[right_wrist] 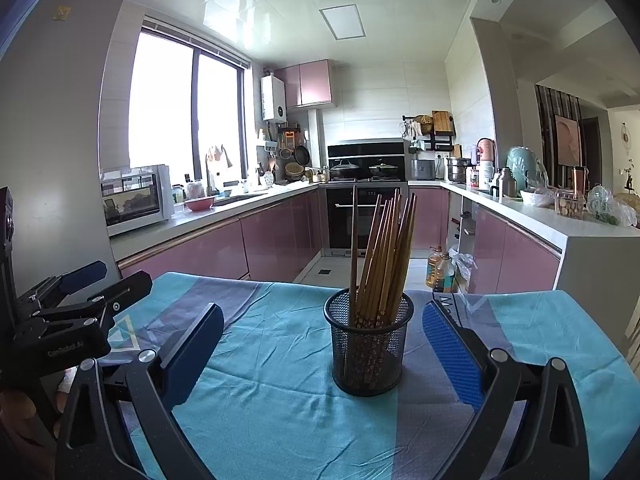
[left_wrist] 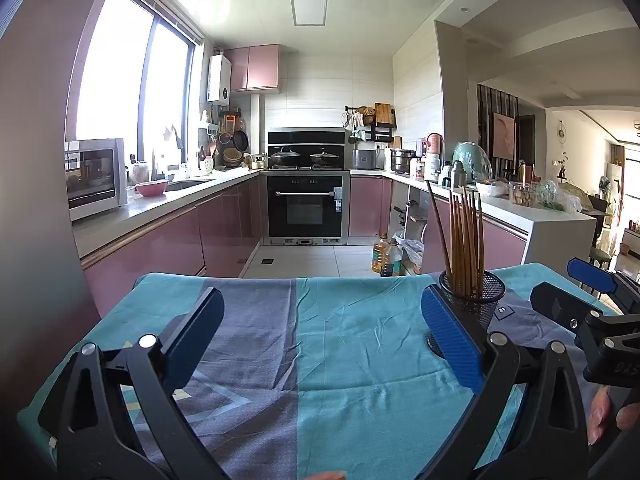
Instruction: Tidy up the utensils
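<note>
A black mesh cup (right_wrist: 369, 350) stands upright on the teal and grey tablecloth (right_wrist: 272, 400), holding several wooden chopsticks (right_wrist: 384, 256) that lean to the right. My right gripper (right_wrist: 322, 328) is open, its blue pads either side of the cup and nearer to the camera, touching nothing. In the left wrist view the same cup (left_wrist: 474, 300) sits behind my left gripper's right finger, chopsticks (left_wrist: 464, 236) sticking up. My left gripper (left_wrist: 320, 318) is open over bare cloth, with nothing between its fingers.
The right gripper (left_wrist: 592, 300) shows at the right edge of the left view, and the left gripper (right_wrist: 68, 300) at the left edge of the right view. Beyond the table's far edge lie the kitchen floor, oil bottles (right_wrist: 438, 270) and pink cabinets (right_wrist: 208, 252).
</note>
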The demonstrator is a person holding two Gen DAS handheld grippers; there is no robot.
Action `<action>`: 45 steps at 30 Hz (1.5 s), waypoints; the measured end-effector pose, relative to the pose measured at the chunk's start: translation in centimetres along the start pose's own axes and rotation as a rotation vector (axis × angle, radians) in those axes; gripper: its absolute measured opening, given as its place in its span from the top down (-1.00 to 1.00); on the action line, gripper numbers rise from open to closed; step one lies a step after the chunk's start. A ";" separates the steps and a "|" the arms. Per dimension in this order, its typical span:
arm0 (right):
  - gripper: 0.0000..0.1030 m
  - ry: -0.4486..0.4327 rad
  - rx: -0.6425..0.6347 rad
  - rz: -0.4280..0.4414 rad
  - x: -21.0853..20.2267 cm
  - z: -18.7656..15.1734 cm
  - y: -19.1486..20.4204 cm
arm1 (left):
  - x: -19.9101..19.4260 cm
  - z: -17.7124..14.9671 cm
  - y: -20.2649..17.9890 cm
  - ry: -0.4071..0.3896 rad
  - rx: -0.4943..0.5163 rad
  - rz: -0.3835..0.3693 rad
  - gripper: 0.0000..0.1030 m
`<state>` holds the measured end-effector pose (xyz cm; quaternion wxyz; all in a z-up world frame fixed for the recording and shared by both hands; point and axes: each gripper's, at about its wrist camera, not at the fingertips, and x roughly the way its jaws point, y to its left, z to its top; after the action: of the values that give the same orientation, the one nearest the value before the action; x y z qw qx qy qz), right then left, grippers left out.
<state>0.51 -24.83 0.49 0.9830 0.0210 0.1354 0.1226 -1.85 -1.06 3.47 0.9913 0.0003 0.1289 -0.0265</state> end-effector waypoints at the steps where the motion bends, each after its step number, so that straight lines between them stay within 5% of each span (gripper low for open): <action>1: -0.87 0.001 0.000 -0.001 0.0 0.0 0.0 | 0.0 0.0 -0.1 0.000 0.001 -0.001 -0.89; 45: -0.87 -0.022 0.006 -0.020 -0.4 0.1 0.2 | 0.2 -0.7 0.4 -0.020 0.006 0.015 -0.89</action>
<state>0.13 -24.71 0.68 0.9855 0.0242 0.1252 0.1119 -1.83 -0.69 2.75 0.9927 0.0037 0.1191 -0.0195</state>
